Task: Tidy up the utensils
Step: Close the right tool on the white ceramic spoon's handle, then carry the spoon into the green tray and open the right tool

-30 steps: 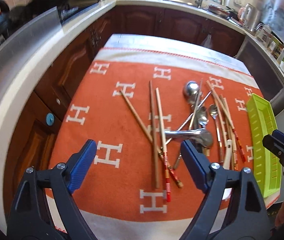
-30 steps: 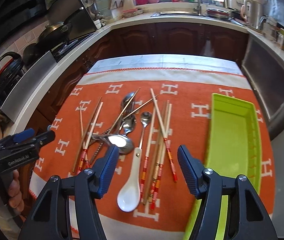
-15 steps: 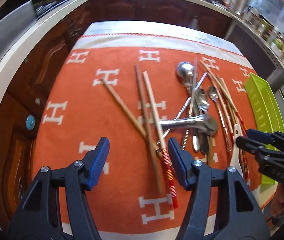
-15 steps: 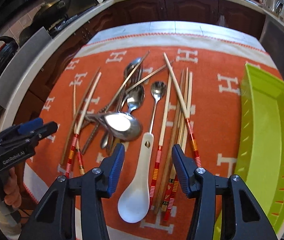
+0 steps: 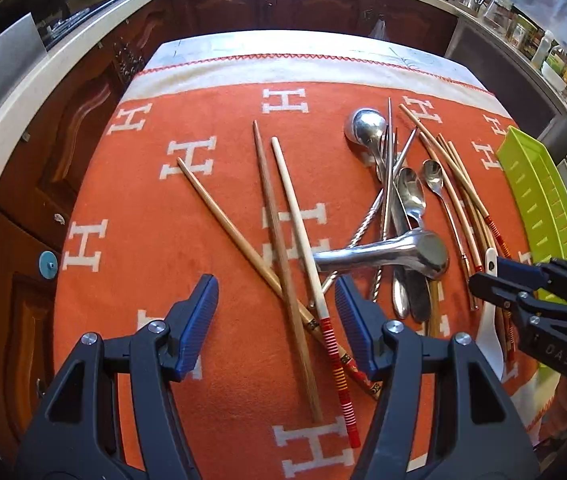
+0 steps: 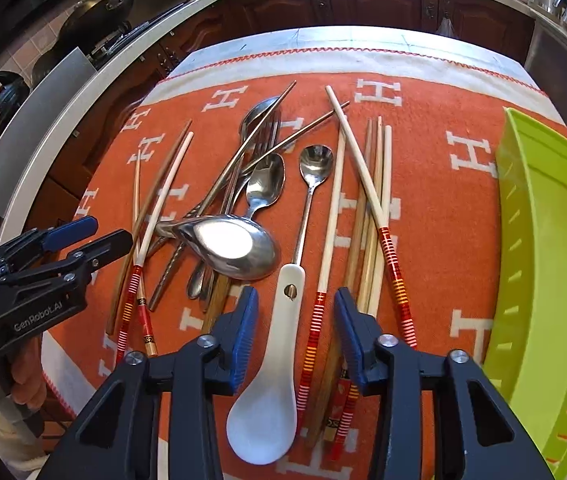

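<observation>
White spoon bowl [image 6: 262, 428] in right view, left view hides it

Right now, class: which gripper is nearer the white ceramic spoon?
Right. The right gripper straddles the white ceramic spoon; the left gripper is off to its side, over crossed chopsticks.

A kitchen wraps around the worktop. Dark brown wooden cupboard doors [image 5: 311, 0] stand under a long pale stone counter [image 5: 83, 36]. Black pans [image 6: 95, 12] sit on a stove at the left. Jars and bottles [image 5: 543, 44] line the right side. Bright daylight falls on everything.
</observation>
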`<action>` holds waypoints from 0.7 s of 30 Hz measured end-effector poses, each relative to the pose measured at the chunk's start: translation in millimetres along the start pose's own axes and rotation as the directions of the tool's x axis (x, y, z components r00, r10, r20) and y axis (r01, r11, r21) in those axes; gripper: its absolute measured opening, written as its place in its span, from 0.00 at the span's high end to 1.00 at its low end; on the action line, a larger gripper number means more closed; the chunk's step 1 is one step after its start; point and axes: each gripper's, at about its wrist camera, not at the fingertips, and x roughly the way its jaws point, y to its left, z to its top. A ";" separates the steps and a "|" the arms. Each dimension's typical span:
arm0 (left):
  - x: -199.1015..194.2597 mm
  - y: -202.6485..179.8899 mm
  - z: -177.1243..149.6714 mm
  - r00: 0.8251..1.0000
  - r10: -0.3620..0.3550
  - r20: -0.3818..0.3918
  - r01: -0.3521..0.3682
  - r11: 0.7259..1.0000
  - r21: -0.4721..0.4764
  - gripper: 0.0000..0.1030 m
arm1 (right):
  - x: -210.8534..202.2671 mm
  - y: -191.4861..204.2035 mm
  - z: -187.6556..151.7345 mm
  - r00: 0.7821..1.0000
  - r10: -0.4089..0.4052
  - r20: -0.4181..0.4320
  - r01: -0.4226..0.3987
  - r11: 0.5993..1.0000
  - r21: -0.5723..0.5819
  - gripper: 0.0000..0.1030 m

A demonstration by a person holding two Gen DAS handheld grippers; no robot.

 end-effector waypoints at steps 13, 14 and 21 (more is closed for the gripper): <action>-0.7 -27.6 0.9 1.000 -0.005 0.017 0.003 0.995 0.095 0.44 | -21.7 -3.5 -11.0 0.989 0.062 0.134 -0.061 0.998 -0.011 0.91; -1.4 -28.5 0.4 1.000 -0.005 0.017 0.003 0.995 0.097 0.44 | -27.5 -5.7 -12.0 0.987 0.065 0.147 -0.065 0.998 -0.005 0.92; -8.4 -37.3 -5.8 1.000 -0.007 0.020 0.005 0.995 0.105 0.44 | -84.6 -30.8 -15.0 0.958 0.093 0.273 -0.114 0.992 0.061 0.95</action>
